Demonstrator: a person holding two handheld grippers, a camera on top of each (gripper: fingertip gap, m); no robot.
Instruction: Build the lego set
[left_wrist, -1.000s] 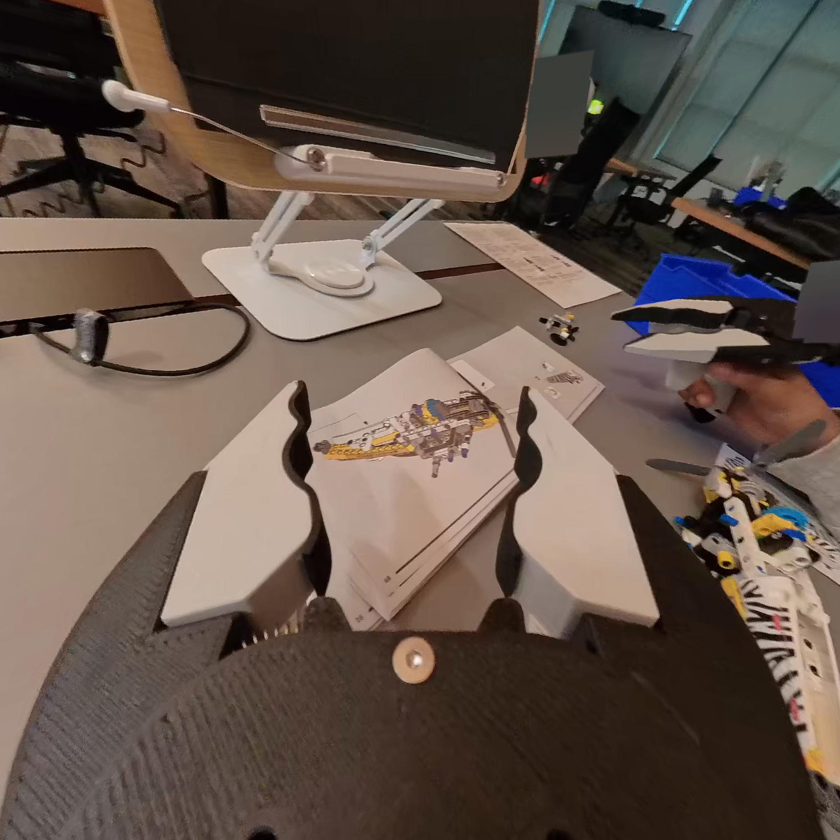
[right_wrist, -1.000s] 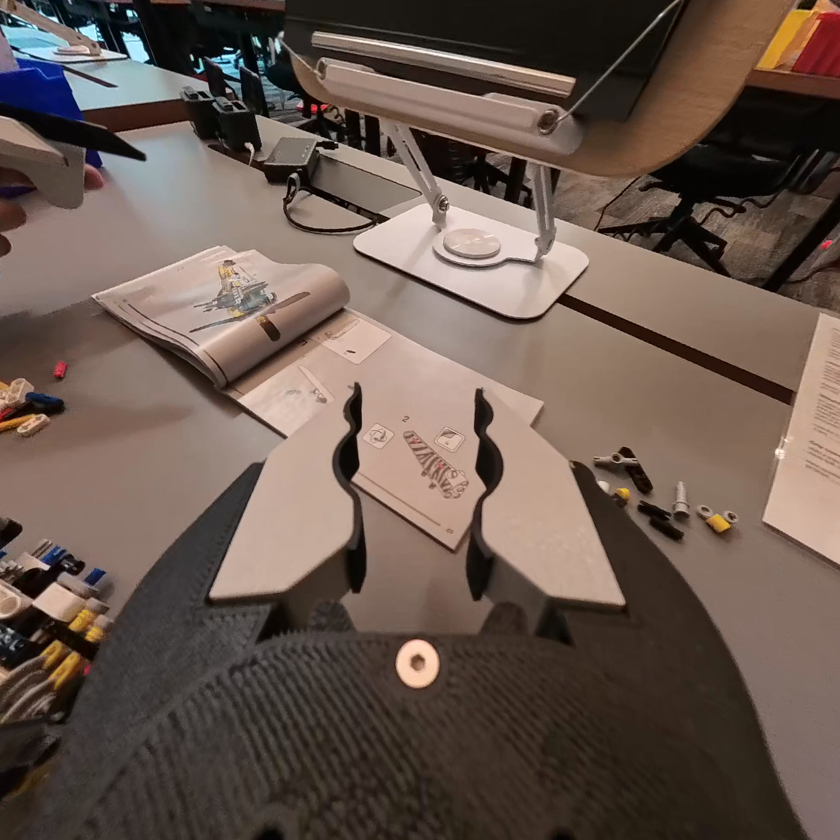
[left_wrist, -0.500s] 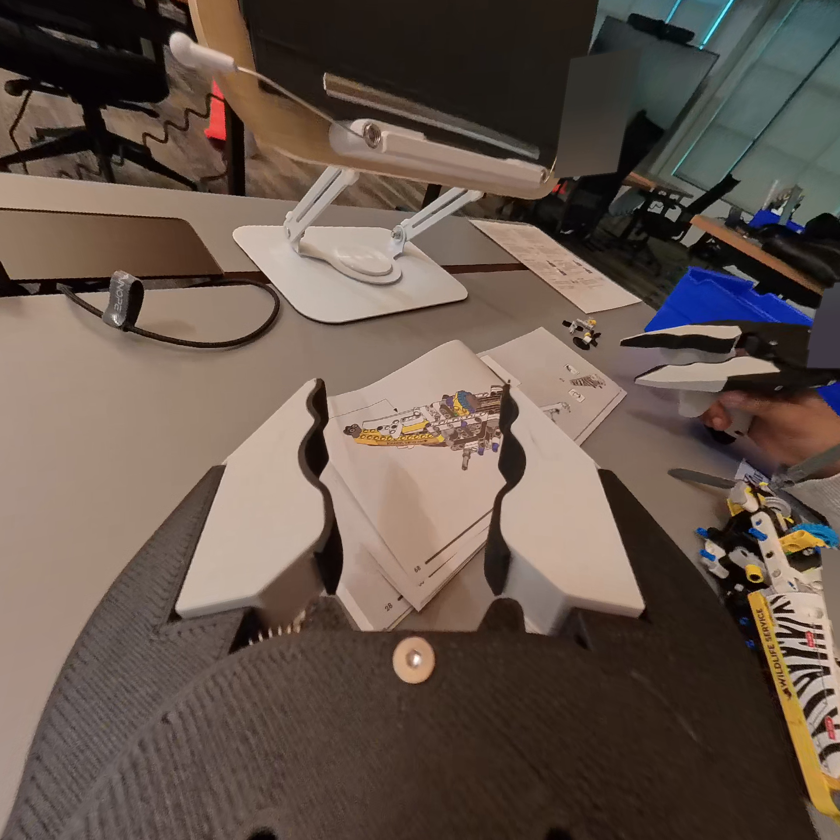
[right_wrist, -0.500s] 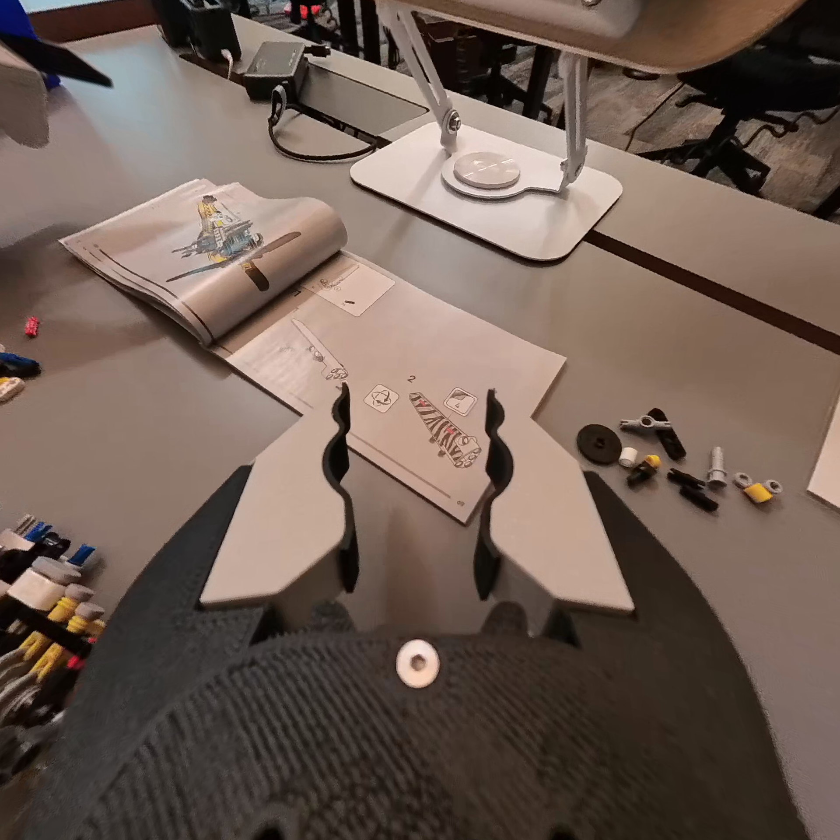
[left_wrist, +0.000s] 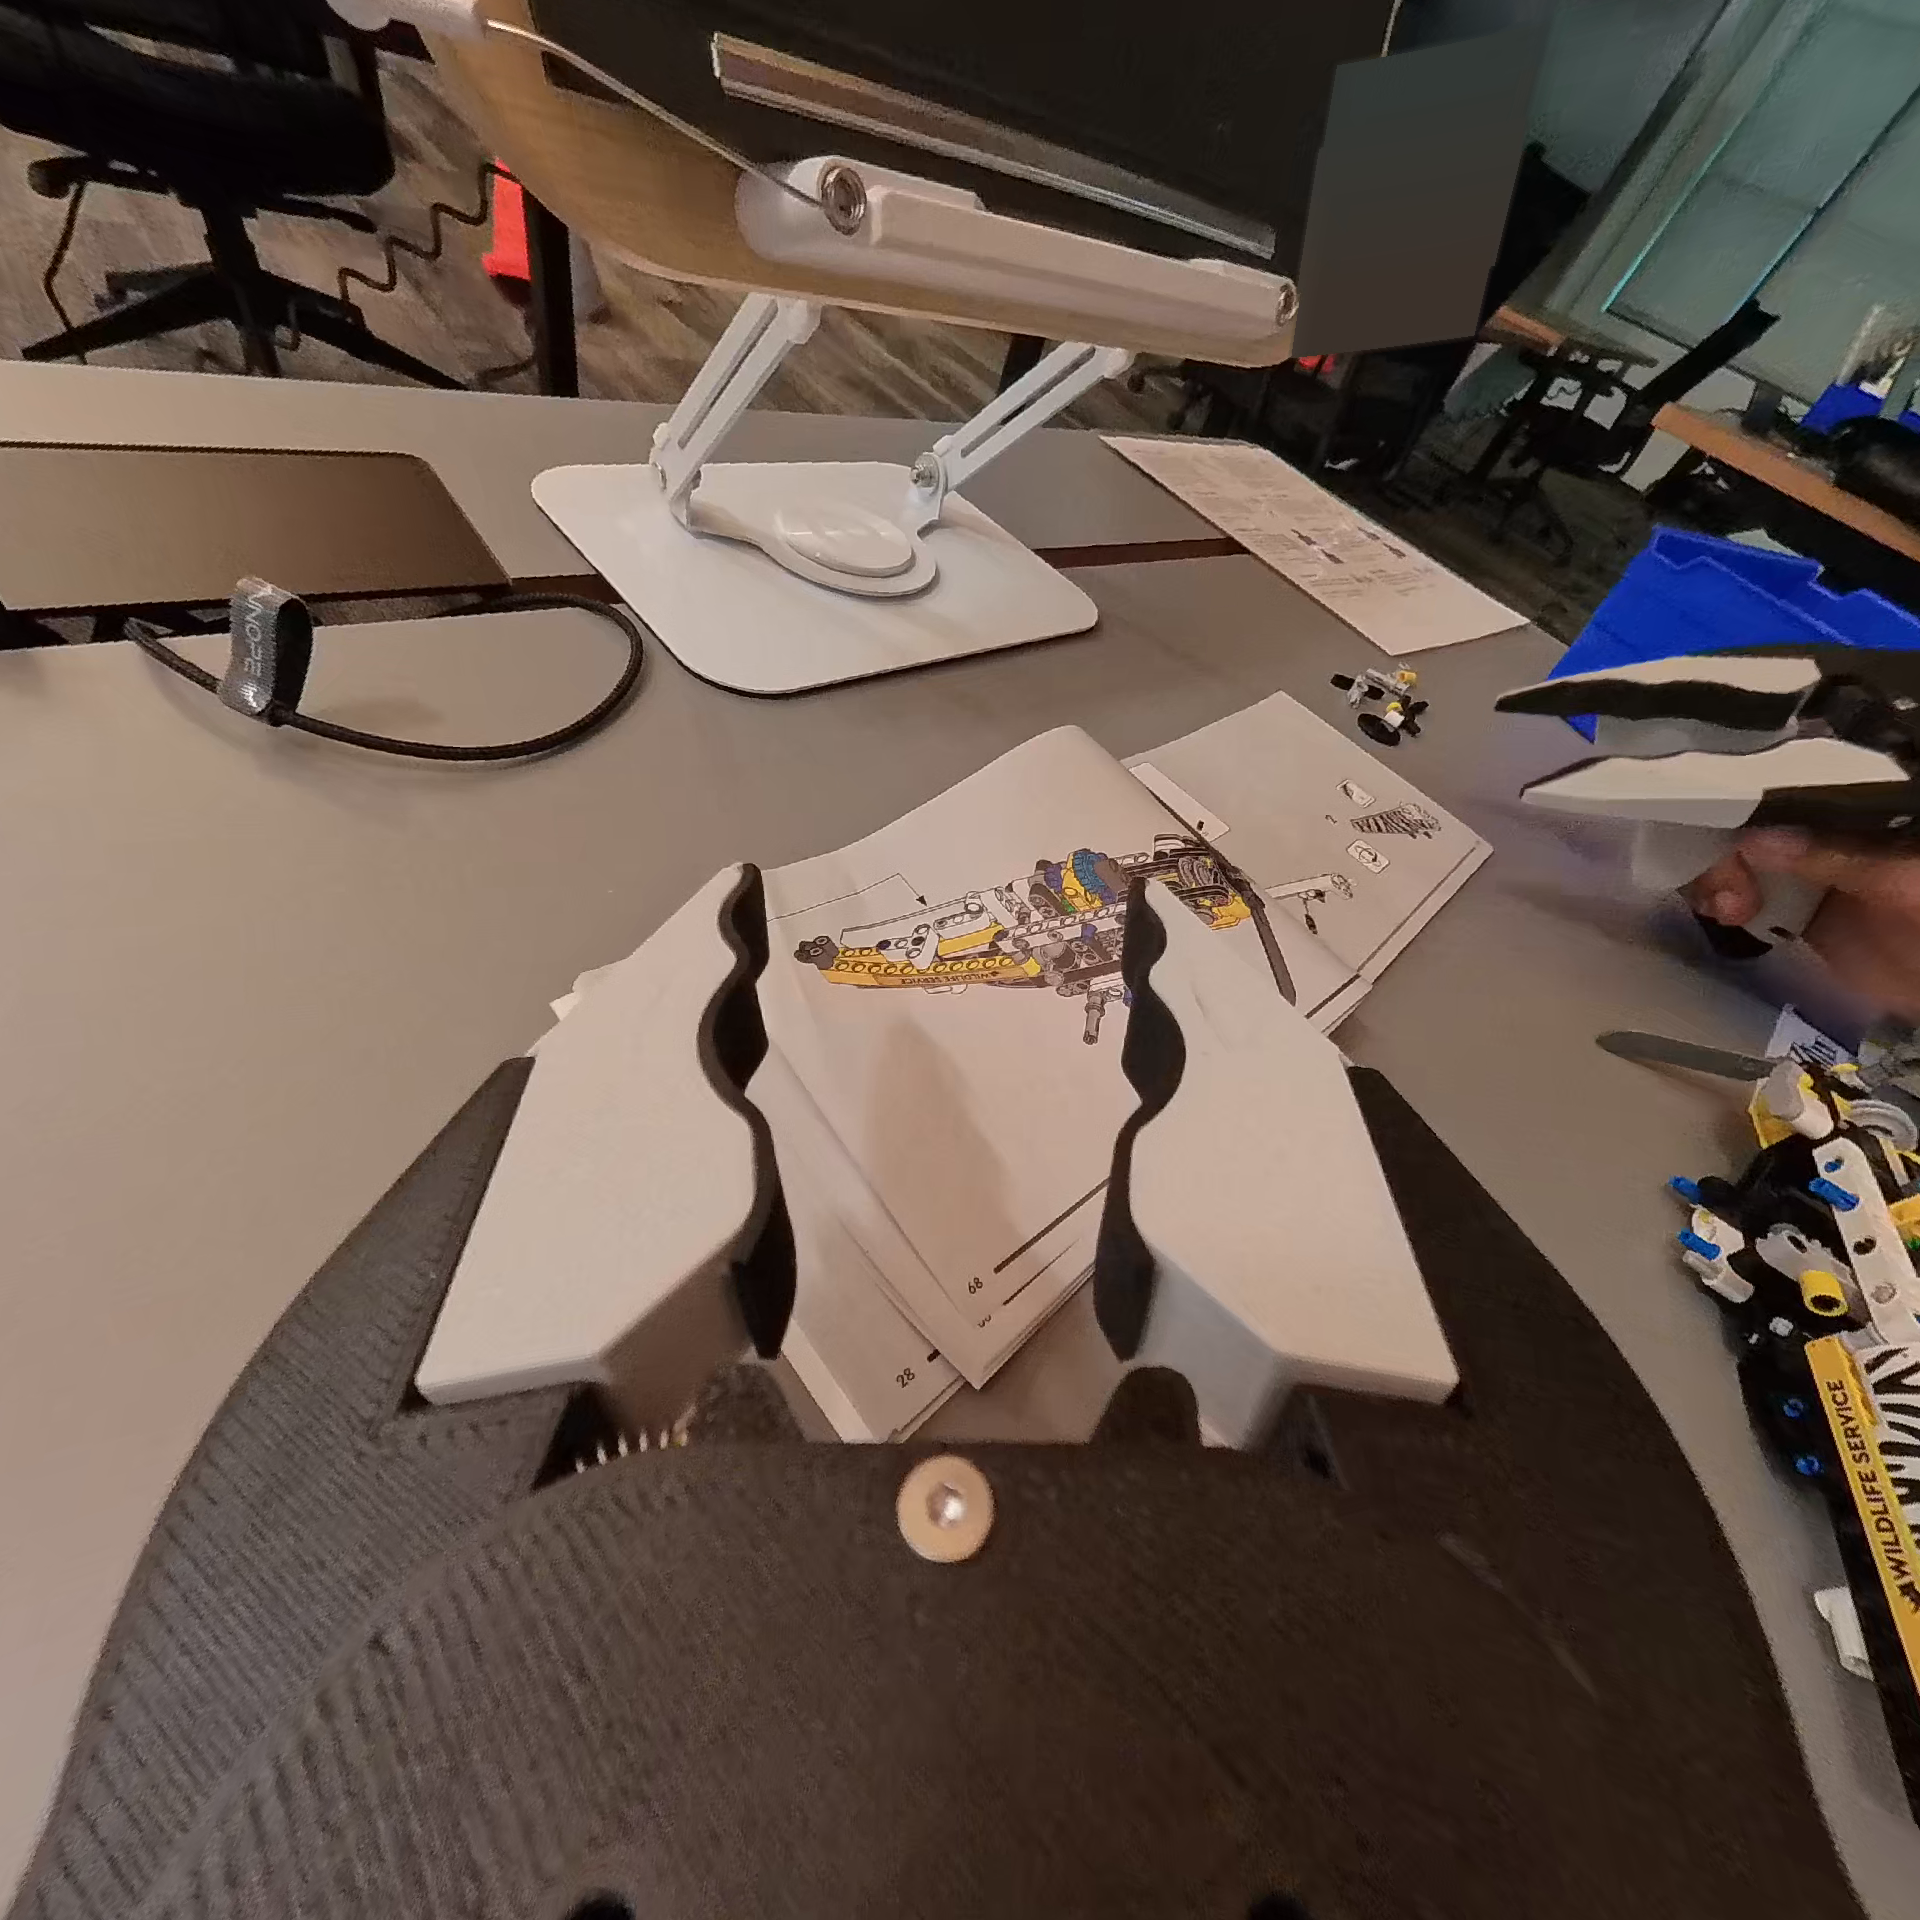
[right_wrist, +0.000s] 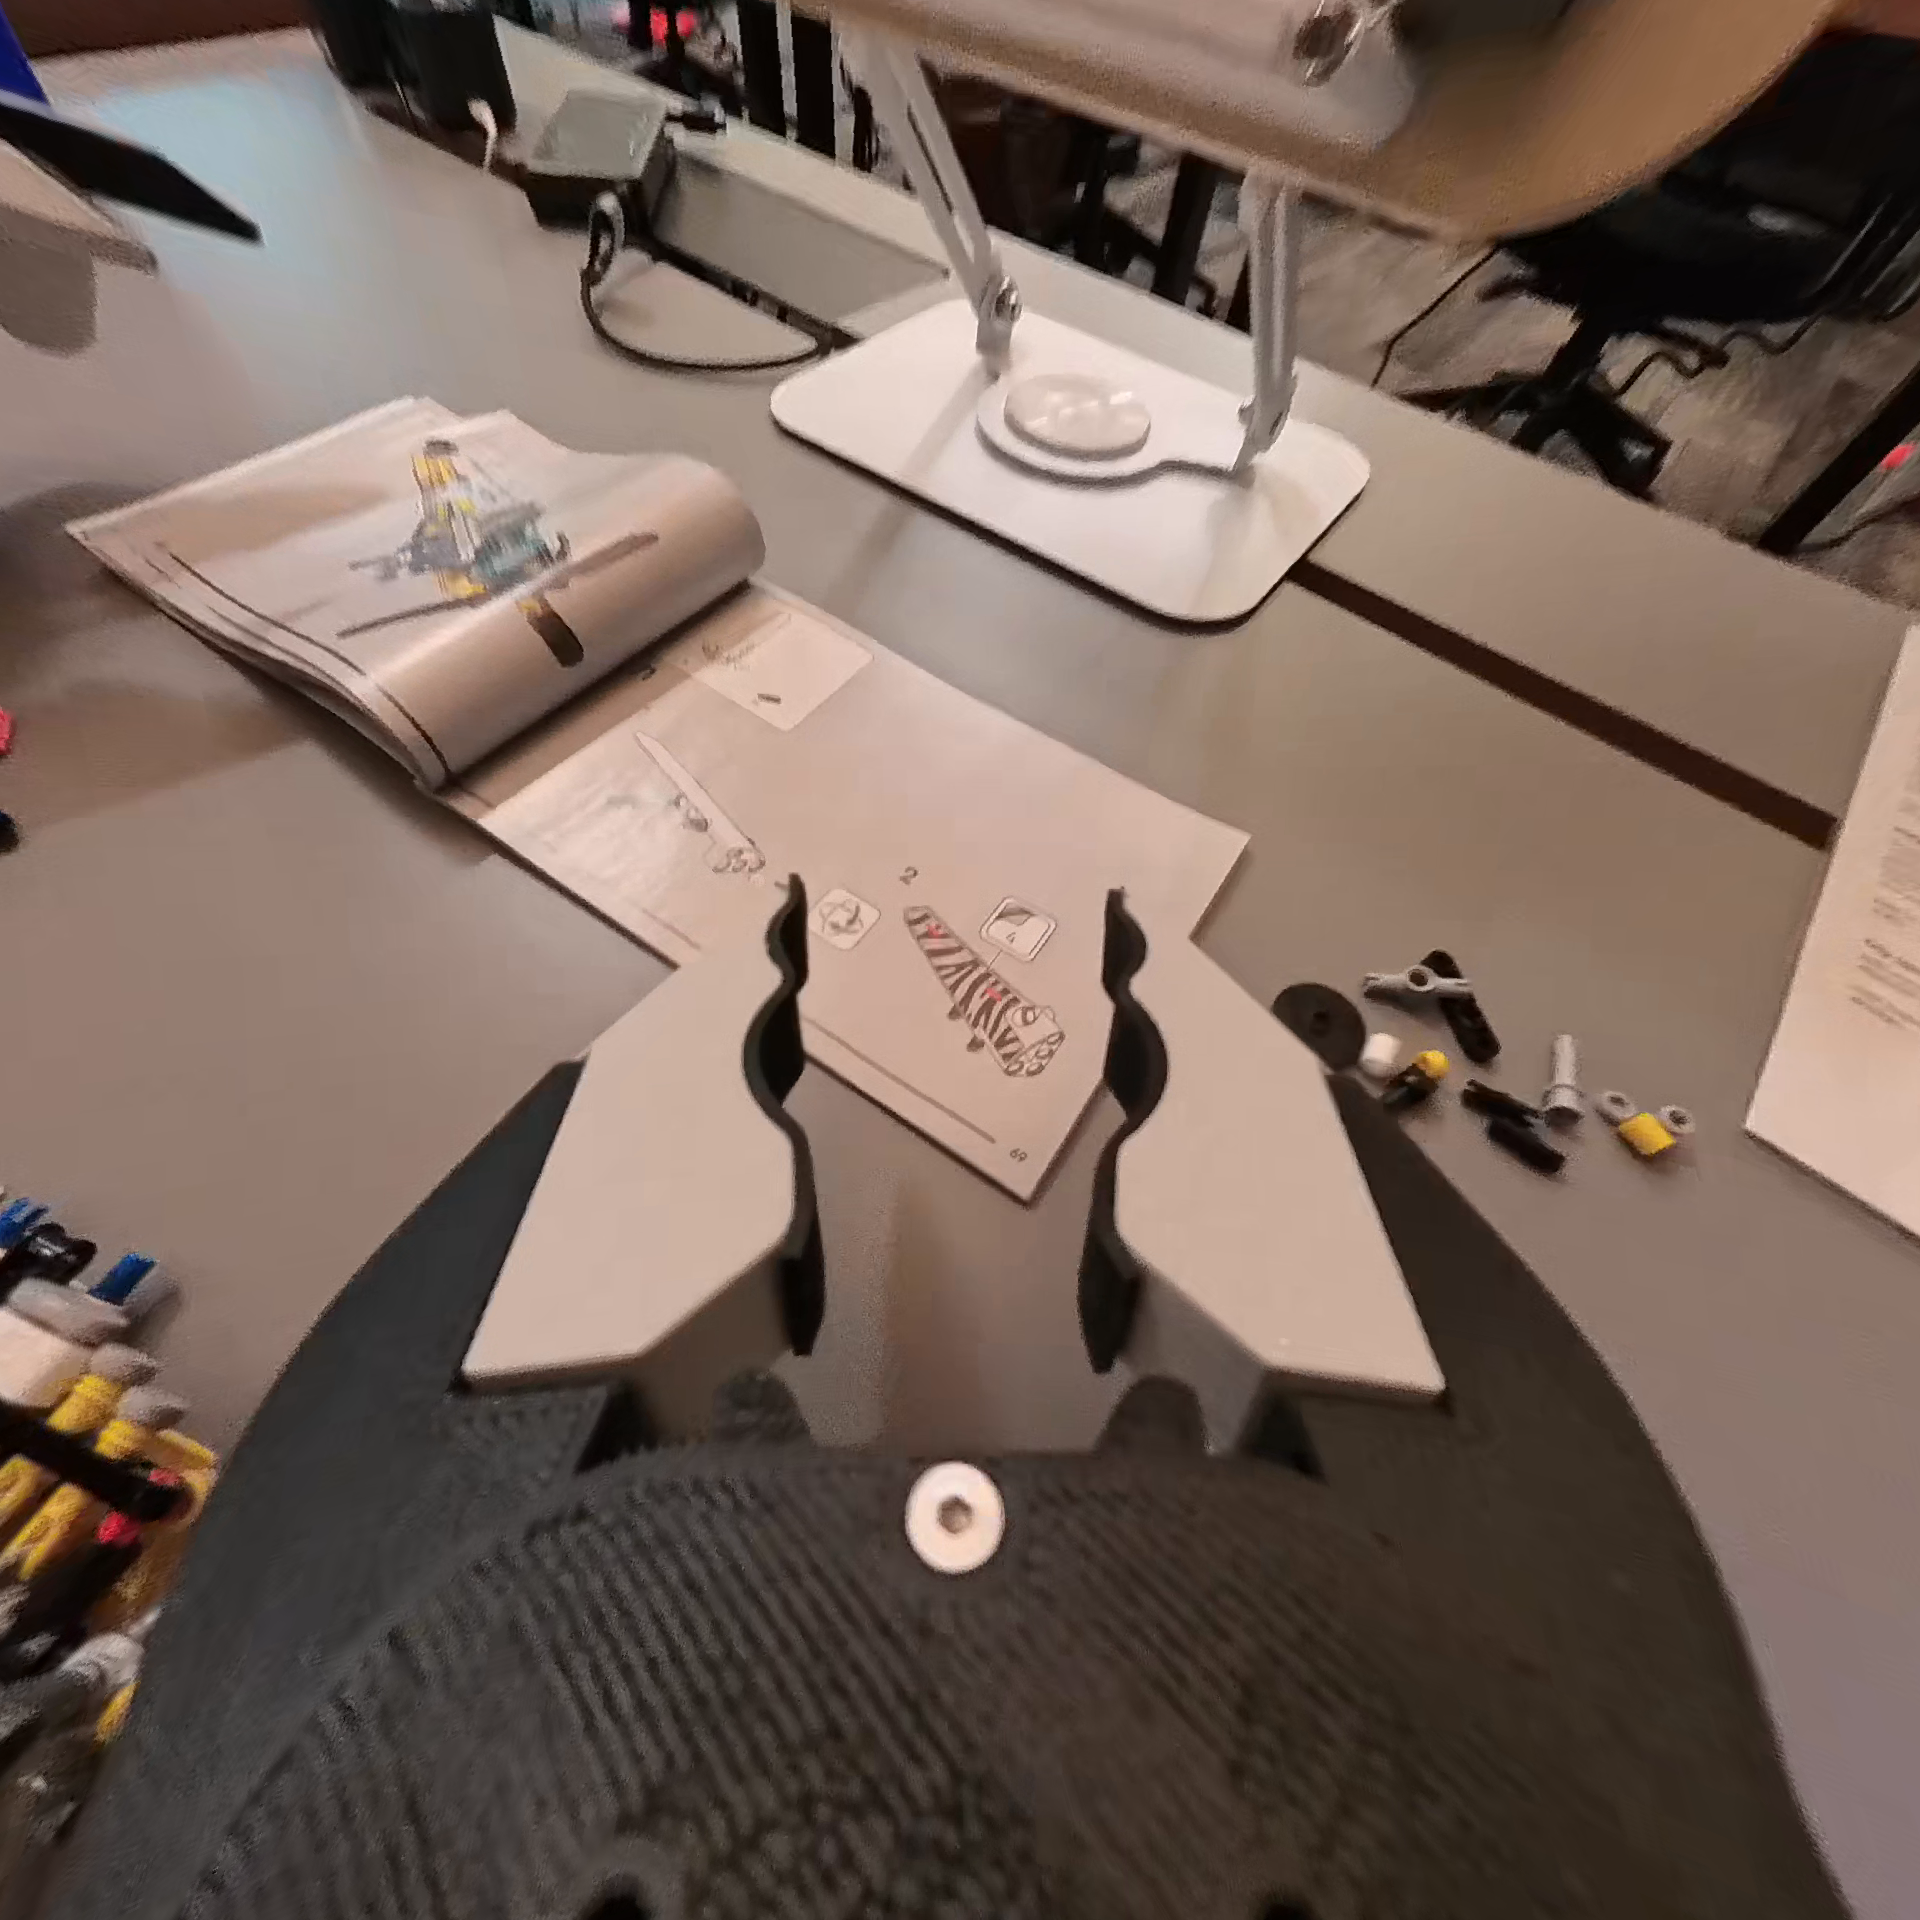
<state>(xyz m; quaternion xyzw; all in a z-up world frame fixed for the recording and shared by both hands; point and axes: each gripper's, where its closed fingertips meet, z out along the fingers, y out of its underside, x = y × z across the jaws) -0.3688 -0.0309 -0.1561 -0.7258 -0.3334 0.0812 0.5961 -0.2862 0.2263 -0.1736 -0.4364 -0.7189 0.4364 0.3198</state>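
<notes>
My left gripper is open and empty above the open instruction booklet on the grey table. The part-built yellow, black and white lego model lies at the right edge. My right gripper is open and empty above the booklet's right page; it also shows in the left wrist view, held in a hand. Several small loose lego pieces lie just right of it. The model shows at the lower left of the right wrist view.
A white tablet stand holds a screen at the back centre. A black cable loops at the left. A printed sheet lies at the back right, a blue bin beyond it. A grey blade piece lies near the model.
Both grippers have moved forward and lower over the booklet. The left gripper's jaws have narrowed a little; the right gripper's jaws have widened.
</notes>
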